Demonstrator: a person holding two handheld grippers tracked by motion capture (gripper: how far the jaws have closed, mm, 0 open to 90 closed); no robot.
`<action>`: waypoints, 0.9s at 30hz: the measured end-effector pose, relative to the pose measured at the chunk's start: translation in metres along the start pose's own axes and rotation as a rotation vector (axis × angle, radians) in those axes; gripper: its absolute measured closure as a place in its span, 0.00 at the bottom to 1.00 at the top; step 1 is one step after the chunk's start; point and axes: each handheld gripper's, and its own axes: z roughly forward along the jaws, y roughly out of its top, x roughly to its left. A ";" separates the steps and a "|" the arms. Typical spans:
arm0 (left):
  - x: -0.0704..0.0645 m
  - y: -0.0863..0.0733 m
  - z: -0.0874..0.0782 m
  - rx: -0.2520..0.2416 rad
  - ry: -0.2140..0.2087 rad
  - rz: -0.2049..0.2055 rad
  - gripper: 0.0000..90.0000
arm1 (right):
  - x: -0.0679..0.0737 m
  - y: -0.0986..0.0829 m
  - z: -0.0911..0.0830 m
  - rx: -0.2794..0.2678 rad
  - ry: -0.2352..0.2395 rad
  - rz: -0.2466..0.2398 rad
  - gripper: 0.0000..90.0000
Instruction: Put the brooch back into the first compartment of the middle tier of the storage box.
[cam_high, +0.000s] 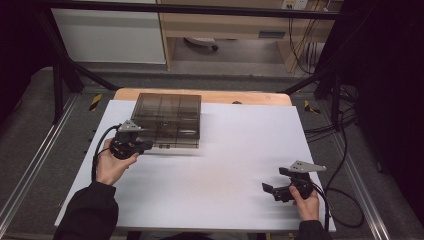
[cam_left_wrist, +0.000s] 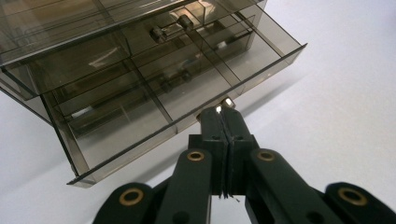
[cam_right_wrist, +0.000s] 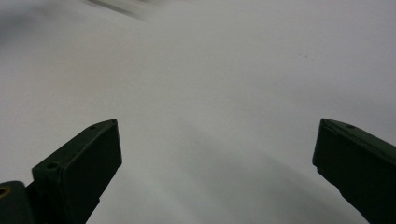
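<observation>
Left gripper view: the left gripper (cam_left_wrist: 226, 109) is seen with its jaws clenched flat together on the small knob (cam_left_wrist: 227, 101) at the front of the bottom drawer (cam_left_wrist: 154, 112) of a smoky clear drawer box (cam_left_wrist: 60, 56). The drawer is drawn partly out, its long front edge running across the jaws, so any pull or push must be made straight along the jaws' own line, square to that edge. In the high view the drawer box (cam_high: 168, 119) is placed at the far left of the white table (cam_high: 225, 165), directly ahead of the left gripper (cam_high: 141, 145). The right gripper (cam_high: 270, 189) is held well apart over bare table at the near right, its jaws released and spread wide, nothing between them. The left hand is judged by far the nearer to the drawer
</observation>
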 end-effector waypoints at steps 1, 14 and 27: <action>0.001 0.000 0.000 0.003 0.002 0.000 0.98 | 0.000 0.000 0.000 -0.001 -0.001 0.001 0.02; 0.013 0.006 0.005 0.002 0.024 -0.019 0.98 | 0.000 0.000 0.000 0.004 0.000 0.000 0.02; 0.029 0.013 0.007 -0.008 0.057 -0.057 0.98 | 0.000 0.000 0.000 0.004 0.000 0.000 0.02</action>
